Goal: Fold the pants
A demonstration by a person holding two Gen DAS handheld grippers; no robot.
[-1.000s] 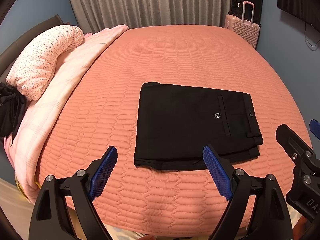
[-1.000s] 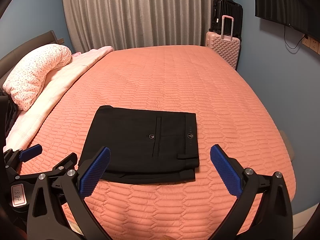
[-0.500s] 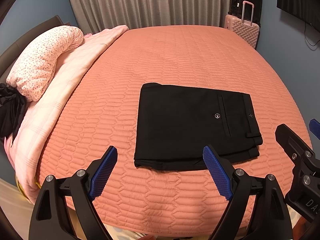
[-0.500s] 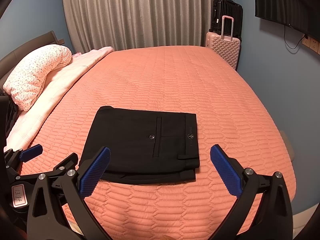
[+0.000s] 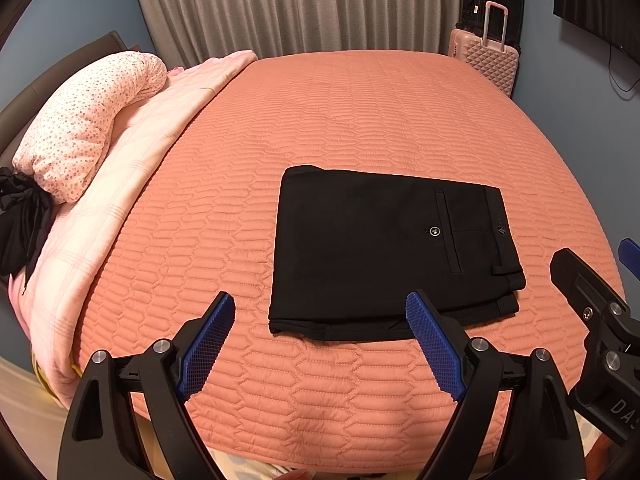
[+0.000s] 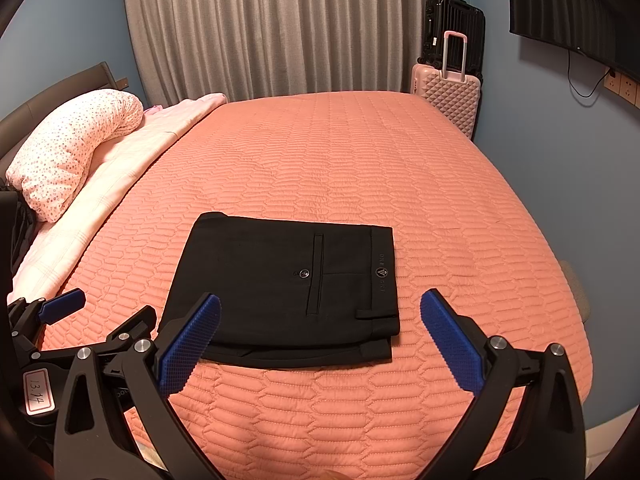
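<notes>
Black pants point(image 5: 384, 248) point(image 6: 288, 280) lie folded into a neat rectangle on the salmon quilted bed point(image 5: 360, 120) point(image 6: 360, 168), waistband to the right, back pocket and button facing up. My left gripper point(image 5: 320, 312) hovers open above the bed's near edge, just short of the pants' near left corner, nothing between its blue pads. My right gripper point(image 6: 320, 308) also stands open, over the near edge of the pants, empty. Each gripper shows at the side of the other's view: the right one point(image 5: 592, 280) and the left one point(image 6: 100, 320).
A speckled pink pillow point(image 5: 88, 128) and a pale pink blanket point(image 5: 132, 184) lie along the bed's left side, with a black cloth point(image 5: 20, 220) beside them. A pink suitcase point(image 5: 486, 60) and a black one stand by the curtain point(image 6: 280, 28). A wall screen point(image 6: 580, 4) hangs at right.
</notes>
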